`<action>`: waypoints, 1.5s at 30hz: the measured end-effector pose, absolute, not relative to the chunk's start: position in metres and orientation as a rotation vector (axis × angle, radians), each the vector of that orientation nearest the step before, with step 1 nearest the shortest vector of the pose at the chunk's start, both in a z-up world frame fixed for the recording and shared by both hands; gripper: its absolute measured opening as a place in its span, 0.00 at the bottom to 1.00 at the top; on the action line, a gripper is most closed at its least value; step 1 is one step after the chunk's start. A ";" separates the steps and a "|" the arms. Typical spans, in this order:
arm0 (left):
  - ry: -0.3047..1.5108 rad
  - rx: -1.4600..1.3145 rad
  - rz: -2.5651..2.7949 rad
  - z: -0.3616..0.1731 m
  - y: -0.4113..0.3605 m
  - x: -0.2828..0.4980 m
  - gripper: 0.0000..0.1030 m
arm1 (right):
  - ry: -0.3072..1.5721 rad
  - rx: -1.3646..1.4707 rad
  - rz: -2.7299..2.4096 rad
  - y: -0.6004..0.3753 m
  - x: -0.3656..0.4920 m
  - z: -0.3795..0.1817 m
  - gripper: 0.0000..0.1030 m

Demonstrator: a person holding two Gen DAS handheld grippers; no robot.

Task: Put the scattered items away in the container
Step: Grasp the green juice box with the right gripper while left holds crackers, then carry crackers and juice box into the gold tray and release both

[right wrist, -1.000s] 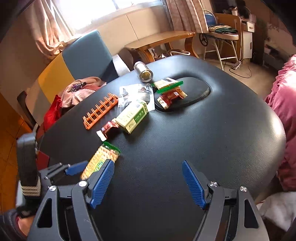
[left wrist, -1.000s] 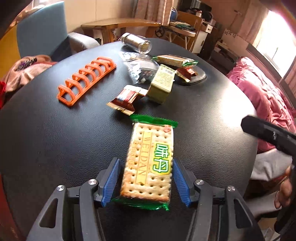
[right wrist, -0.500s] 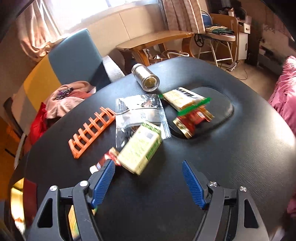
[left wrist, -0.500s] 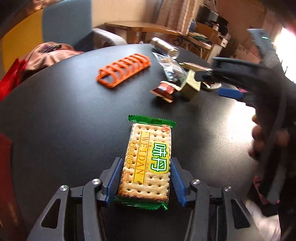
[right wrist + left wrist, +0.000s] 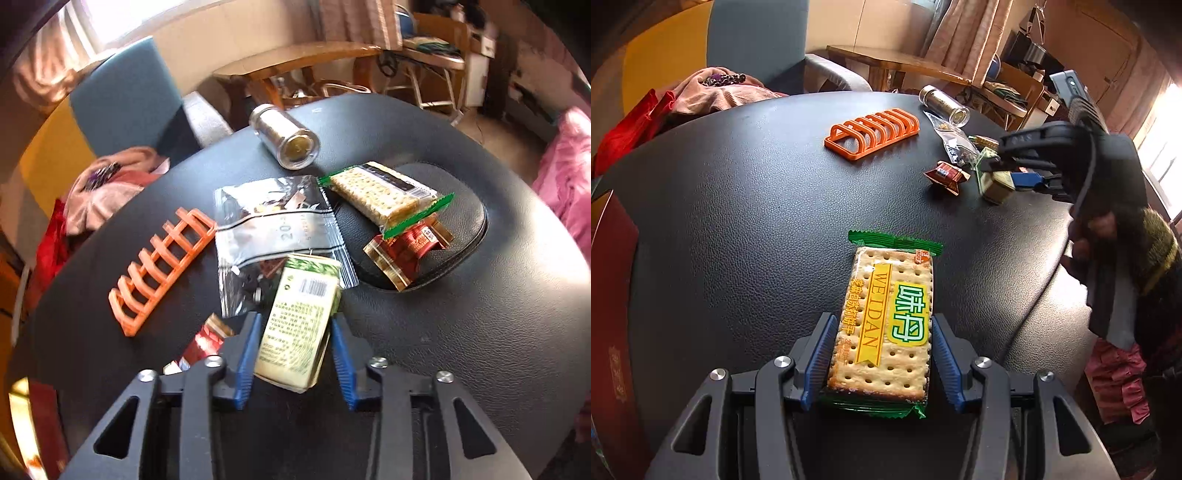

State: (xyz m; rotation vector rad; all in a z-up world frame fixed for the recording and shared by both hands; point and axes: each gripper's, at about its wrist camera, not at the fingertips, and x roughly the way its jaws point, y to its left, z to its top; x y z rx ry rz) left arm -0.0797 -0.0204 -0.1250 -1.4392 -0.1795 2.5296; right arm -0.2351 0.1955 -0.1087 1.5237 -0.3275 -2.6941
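Two grippers in your hands, each with a snack between its pads
Left gripper (image 5: 882, 363): your pads clamp the cracker packet (image 5: 888, 325) by its long sides, above the black table (image 5: 738, 240)
Right gripper (image 5: 293, 356): your jaws are closing around the green box (image 5: 299, 326)
Container: dark tray (image 5: 461, 236) holding a second cracker pack (image 5: 384, 194)

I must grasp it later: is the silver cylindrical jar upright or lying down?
Lying down: the silver cylindrical jar rests on its side on the black table, its round end facing the camera.
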 end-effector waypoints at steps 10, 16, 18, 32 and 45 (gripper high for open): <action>-0.210 -1.428 2.546 -0.125 -0.031 -0.058 0.51 | -0.178 1.471 -2.555 0.202 -0.161 -0.107 0.30; -0.260 -1.436 2.560 -0.123 -0.043 -0.045 0.55 | -0.151 1.441 -2.465 0.190 -0.118 -0.107 0.30; -0.283 -1.438 2.563 -0.121 -0.047 -0.044 0.58 | -0.123 1.430 -2.460 0.185 -0.109 -0.108 0.32; -0.088 -1.472 2.541 -0.123 -0.025 -0.061 0.58 | -0.064 1.405 -2.495 0.175 -0.109 -0.113 0.42; -0.198 -1.391 2.605 -0.108 -0.043 -0.041 0.50 | -0.053 1.358 -2.498 0.168 -0.094 -0.108 0.29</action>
